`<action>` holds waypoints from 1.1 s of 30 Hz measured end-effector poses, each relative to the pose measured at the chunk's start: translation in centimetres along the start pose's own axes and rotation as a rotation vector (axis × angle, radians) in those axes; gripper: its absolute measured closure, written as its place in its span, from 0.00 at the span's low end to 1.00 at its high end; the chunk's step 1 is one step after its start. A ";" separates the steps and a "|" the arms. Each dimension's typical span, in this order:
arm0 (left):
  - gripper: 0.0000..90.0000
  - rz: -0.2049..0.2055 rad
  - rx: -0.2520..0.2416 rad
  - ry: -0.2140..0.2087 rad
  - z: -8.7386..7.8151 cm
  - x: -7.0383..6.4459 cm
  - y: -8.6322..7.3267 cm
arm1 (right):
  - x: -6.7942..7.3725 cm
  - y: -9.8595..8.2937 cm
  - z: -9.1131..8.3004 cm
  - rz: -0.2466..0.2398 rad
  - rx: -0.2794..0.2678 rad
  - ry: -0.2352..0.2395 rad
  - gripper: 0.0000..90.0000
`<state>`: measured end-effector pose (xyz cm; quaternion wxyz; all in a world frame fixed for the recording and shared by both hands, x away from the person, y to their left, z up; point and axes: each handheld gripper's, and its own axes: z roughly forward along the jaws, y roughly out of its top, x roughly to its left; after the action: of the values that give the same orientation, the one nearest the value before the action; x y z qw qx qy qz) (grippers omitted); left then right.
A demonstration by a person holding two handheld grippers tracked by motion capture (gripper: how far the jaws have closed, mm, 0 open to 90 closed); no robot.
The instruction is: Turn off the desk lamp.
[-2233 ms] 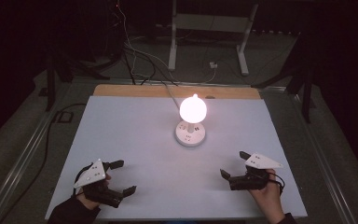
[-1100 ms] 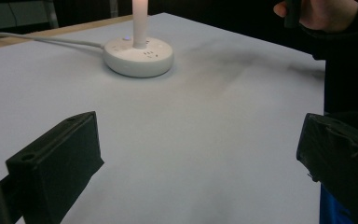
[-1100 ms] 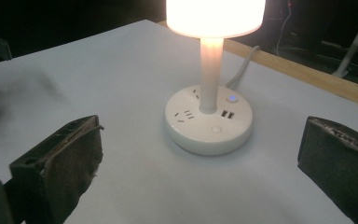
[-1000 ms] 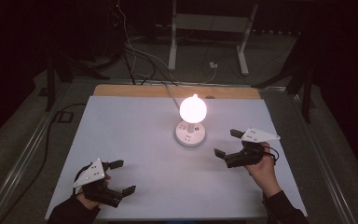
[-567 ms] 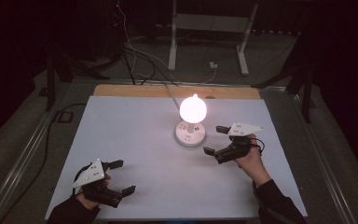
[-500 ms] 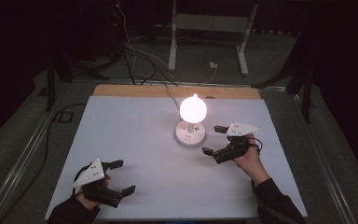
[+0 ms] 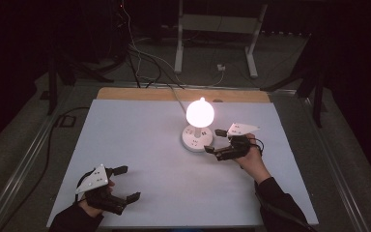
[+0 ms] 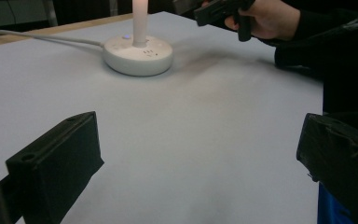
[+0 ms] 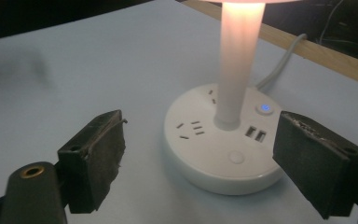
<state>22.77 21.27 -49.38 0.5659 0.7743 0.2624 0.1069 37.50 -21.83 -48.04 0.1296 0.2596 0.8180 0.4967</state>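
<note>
A lit lamp with a glowing round bulb (image 7: 200,112) stands on a round white socket base (image 7: 196,138) in the middle of the table. In the right gripper view the base (image 9: 223,140) shows outlets, USB ports, a round button and a blue-lit switch (image 9: 264,108), with the stem (image 9: 235,65) rising from it. My right gripper (image 7: 214,141) is open just right of the base, its jaws on either side of it without touching. My left gripper (image 7: 126,183) rests open near the front left of the table, with nothing between its jaws. The base (image 8: 138,53) lies far ahead of it.
A white sheet (image 7: 140,140) covers the table, with a wooden strip (image 7: 140,94) at the far edge. The lamp's grey cable (image 7: 174,94) runs off the back. A metal stand (image 7: 217,34) and cables lie on the dark floor beyond.
My right gripper has travelled from the front right of the table up and left to the lamp base, staying open. The left gripper has not moved.
</note>
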 end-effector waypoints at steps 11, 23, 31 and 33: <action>0.00 -0.002 0.002 -0.002 0.0 0.0 0.0 | -1.7 -0.5 1.1 0.009 0.048 -0.065 0.61; 0.00 -0.002 0.010 -0.003 0.1 0.0 0.0 | -2.6 -0.6 1.9 0.019 0.124 -0.066 0.99; 0.01 -0.002 0.011 0.000 0.1 0.0 0.0 | -2.3 -0.6 2.8 0.001 0.153 -0.074 1.00; 0.00 0.002 0.016 0.001 0.1 0.0 0.0 | -2.2 -0.5 3.0 -0.019 0.154 -0.076 1.00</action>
<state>22.76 21.23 -49.45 0.5596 0.7790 0.2625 0.1057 40.58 -20.99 -50.04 0.1451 0.2797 0.8508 0.4206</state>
